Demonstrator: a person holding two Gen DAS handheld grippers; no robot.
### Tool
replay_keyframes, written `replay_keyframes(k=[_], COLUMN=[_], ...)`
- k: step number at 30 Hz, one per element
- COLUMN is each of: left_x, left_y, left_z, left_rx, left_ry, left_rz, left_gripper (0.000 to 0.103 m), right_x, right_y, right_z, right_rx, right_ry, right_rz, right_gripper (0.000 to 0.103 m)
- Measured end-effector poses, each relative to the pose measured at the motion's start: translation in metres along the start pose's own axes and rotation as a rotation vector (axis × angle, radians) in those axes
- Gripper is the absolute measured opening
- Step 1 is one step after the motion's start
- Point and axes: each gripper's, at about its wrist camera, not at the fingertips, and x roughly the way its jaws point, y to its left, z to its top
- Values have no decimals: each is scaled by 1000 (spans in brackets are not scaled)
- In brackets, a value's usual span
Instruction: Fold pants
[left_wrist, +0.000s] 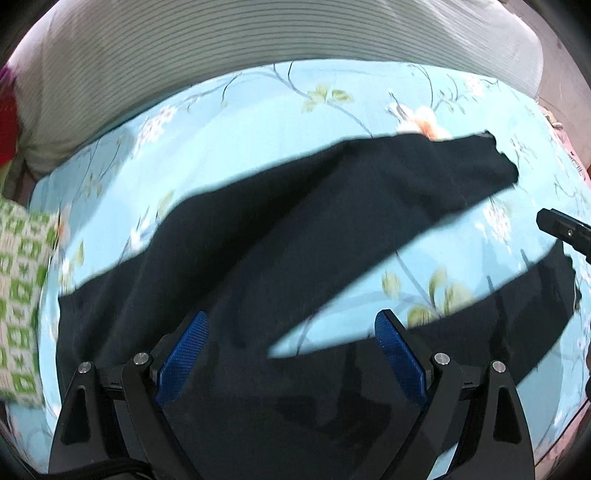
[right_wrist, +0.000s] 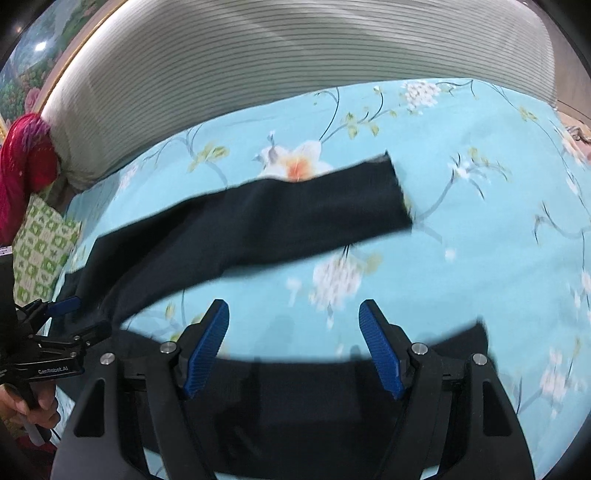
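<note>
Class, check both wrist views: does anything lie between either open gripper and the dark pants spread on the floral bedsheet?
Nothing visible does. The left gripper hangs open directly over the pants, and the right gripper is open above the nearer leg. The green patterned pillow sits off beside them.

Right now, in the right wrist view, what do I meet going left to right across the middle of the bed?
Green-and-white patterned cushion → far leg of the black pants → orange-centred white flower print → bare stretch of the light blue floral bedsheet.

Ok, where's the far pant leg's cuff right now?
In the right wrist view the cuff lies flat on the blue floral sheet, centre-right, beside the orange-centred flower print.
</note>
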Motion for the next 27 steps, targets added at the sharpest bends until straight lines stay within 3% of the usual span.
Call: replay_keyframes(k=[12, 22, 25, 27], left_x=[48, 105, 121, 123], left_y=[-9, -13, -8, -6], left_z=[104, 140, 145, 145], left_rx=[82, 117, 118, 123], left_ry=[23, 129, 182, 195], left_rz=[9, -43, -87, -135], left_gripper=[92, 88, 70, 53], right_x=[53, 104, 116, 120], right_y=[-59, -86, -85, -83], right_z=[97, 139, 146, 147], right_rx=[-11, -58, -71, -89], right_ry=[57, 150, 168, 174], right_rz=[-21, 27, 57, 66], right_gripper=[73, 73, 60, 34])
